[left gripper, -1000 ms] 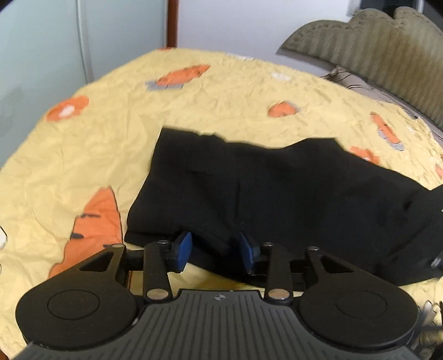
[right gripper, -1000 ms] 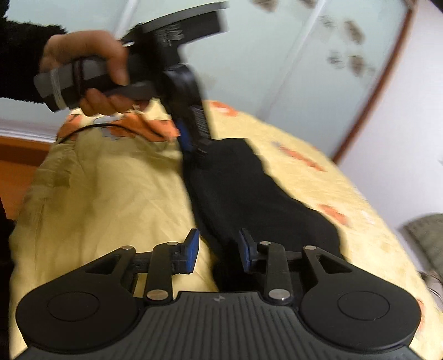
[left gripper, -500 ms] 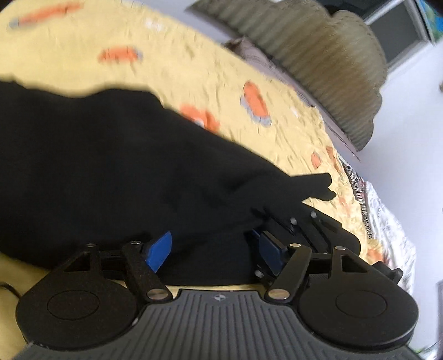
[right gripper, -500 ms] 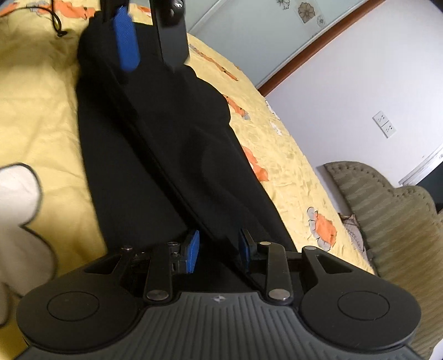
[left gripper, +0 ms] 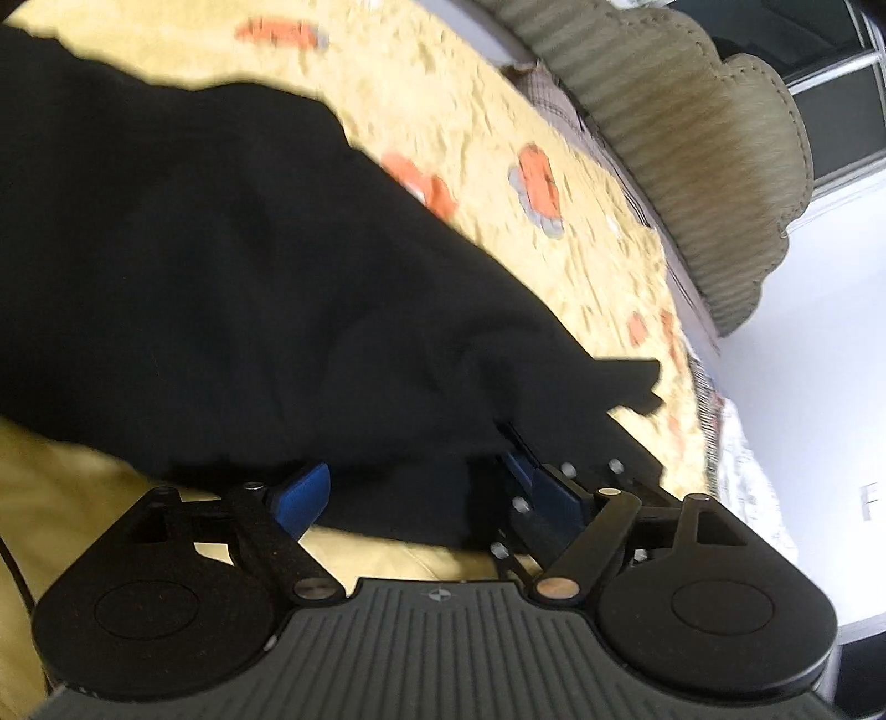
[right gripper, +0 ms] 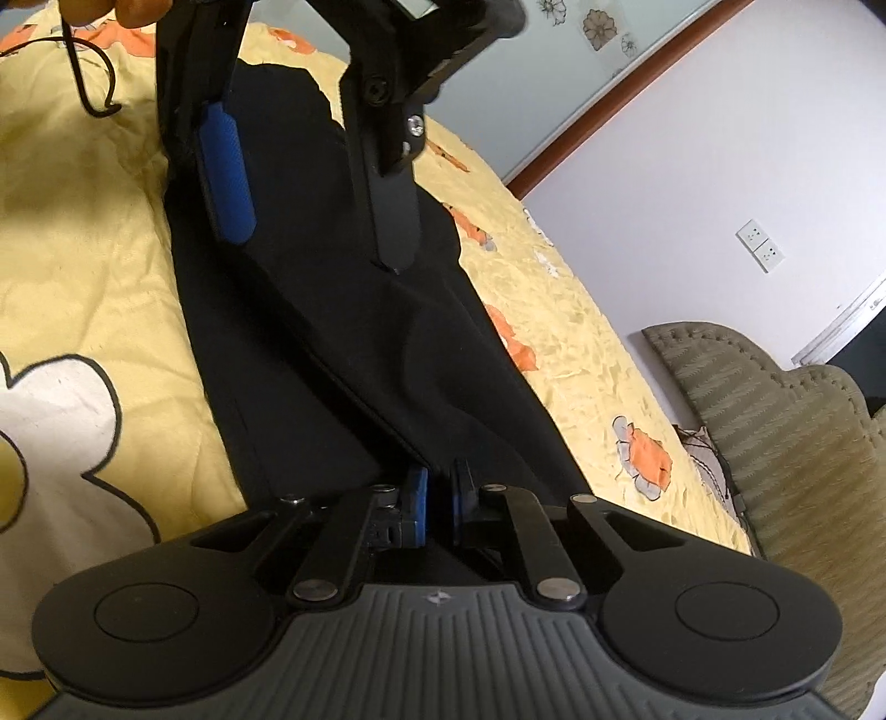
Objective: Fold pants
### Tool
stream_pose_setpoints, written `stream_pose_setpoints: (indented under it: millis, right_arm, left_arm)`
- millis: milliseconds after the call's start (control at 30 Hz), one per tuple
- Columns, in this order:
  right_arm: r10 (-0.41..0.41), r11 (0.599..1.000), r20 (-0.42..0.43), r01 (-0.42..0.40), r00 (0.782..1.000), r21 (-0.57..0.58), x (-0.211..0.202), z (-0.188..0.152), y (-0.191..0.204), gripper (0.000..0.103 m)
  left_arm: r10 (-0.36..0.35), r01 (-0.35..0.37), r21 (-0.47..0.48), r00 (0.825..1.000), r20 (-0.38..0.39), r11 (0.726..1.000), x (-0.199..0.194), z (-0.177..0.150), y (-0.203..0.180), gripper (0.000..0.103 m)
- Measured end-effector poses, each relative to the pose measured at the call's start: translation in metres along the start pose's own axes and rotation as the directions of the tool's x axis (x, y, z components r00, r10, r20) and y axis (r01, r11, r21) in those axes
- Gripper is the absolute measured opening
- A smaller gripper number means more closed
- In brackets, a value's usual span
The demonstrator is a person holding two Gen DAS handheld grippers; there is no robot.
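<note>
Black pants [left gripper: 221,249] lie lengthwise on a yellow bed cover [left gripper: 443,94] printed with orange flowers. My left gripper [left gripper: 426,487] sits low over their near edge. Its jaws are opening, with black cloth between the blue pads [left gripper: 302,493] and no pad pressing on it. From the right wrist view, the left gripper [right gripper: 315,243] hangs over the pants [right gripper: 332,343] further along, fingers spread. My right gripper [right gripper: 437,487] is shut on a raised fold at the pants' edge, pads nearly touching.
An olive padded headboard [right gripper: 775,415] borders the bed on the right. A black cable [right gripper: 88,83] loops on the cover at the far left, under a person's hand [right gripper: 138,8]. A white flower print [right gripper: 50,421] marks the cover nearby. A wall socket [right gripper: 758,246] shows behind.
The right jaws have closed onto the pants' edge. The left jaws have spread wider, and the left gripper has swung along the pants toward the headboard end.
</note>
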State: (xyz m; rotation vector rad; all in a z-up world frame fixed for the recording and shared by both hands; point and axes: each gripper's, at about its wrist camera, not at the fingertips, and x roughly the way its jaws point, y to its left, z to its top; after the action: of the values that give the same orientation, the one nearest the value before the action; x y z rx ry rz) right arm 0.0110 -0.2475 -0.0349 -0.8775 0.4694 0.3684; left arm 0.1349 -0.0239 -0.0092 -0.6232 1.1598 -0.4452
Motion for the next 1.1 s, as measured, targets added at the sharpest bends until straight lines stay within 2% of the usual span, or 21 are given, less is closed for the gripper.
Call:
stream_pose_setpoints:
  millis: [67,133,200,267,333,433,533,600,733,800,833,867,967,1100]
  right_arm:
    - [0.006,1.000,0.000,-0.006,1.000,-0.009,-0.003,0.002,0.002,0.006]
    - [0.018,0.999,-0.001,-0.018,1.000,-0.031,-0.012,0.004,0.007,0.006]
    - [0.039,0.998,-0.003,-0.039,0.999,-0.048,-0.020,0.004,0.013,0.002]
    - [0.064,0.997,-0.003,-0.064,0.998,-0.051,-0.025,0.003,0.016,0.002]
    - [0.082,0.995,-0.014,-0.083,0.997,-0.054,-0.030,0.002,0.021,0.002]
    - [0.038,0.998,0.004,-0.038,0.999,-0.042,-0.029,0.001,0.022,0.002]
    - [-0.042,0.993,0.007,0.043,0.999,-0.110,-0.019,0.002,0.027,0.012]
    - [-0.064,0.981,-0.013,0.060,0.998,-0.184,-0.006,0.004,0.035,0.031]
    - [-0.090,0.967,0.001,0.088,0.996,-0.241,0.010,0.007,0.042,0.032]
    - [-0.066,0.983,-0.001,0.065,0.998,-0.171,0.015,0.013,0.033,0.029]
    - [-0.051,0.990,-0.006,0.050,0.999,-0.133,0.018,0.014,0.028,0.021]
    - [-0.034,0.994,-0.007,0.033,0.999,-0.108,0.020,0.015,0.025,0.003]
    - [-0.006,0.990,-0.011,0.004,1.000,-0.140,0.012,0.017,0.035,0.003]
    - [0.055,0.984,-0.014,-0.056,0.998,-0.172,-0.014,0.017,0.048,0.003]
  left_arm:
    - [-0.020,0.019,-0.029,1.000,-0.017,0.999,0.000,0.000,0.003,0.081]
    - [-0.012,0.013,-0.007,0.999,0.033,1.000,-0.008,0.002,0.002,0.081]
    - [0.029,-0.033,0.040,0.994,0.108,0.999,-0.019,0.006,0.000,0.082]
    - [0.077,-0.095,0.105,0.984,0.163,0.990,-0.027,0.010,-0.005,0.083]
    - [0.079,-0.098,0.116,0.985,0.156,0.988,-0.030,0.014,-0.004,0.083]
    - [0.022,-0.027,0.055,0.996,0.088,0.998,-0.029,0.019,0.007,0.084]
    - [0.029,-0.031,0.021,0.996,0.085,0.999,-0.027,0.019,0.014,0.084]
    - [0.027,-0.029,0.022,0.996,0.082,0.999,-0.028,0.017,0.015,0.084]
    - [-0.010,0.009,0.018,0.997,0.078,1.000,-0.033,0.017,0.013,0.084]
    - [0.002,-0.005,0.029,0.994,0.111,1.000,-0.036,0.018,0.011,0.084]
    - [0.008,-0.013,0.035,0.992,0.129,0.999,-0.038,0.019,0.009,0.084]
    - [0.012,-0.017,0.037,0.990,0.138,0.999,-0.041,0.020,0.009,0.084]
    - [0.008,-0.015,0.041,0.988,0.156,0.999,-0.048,0.024,0.010,0.084]
    - [0.046,-0.056,0.050,0.979,0.197,0.997,-0.054,0.029,0.013,0.085]
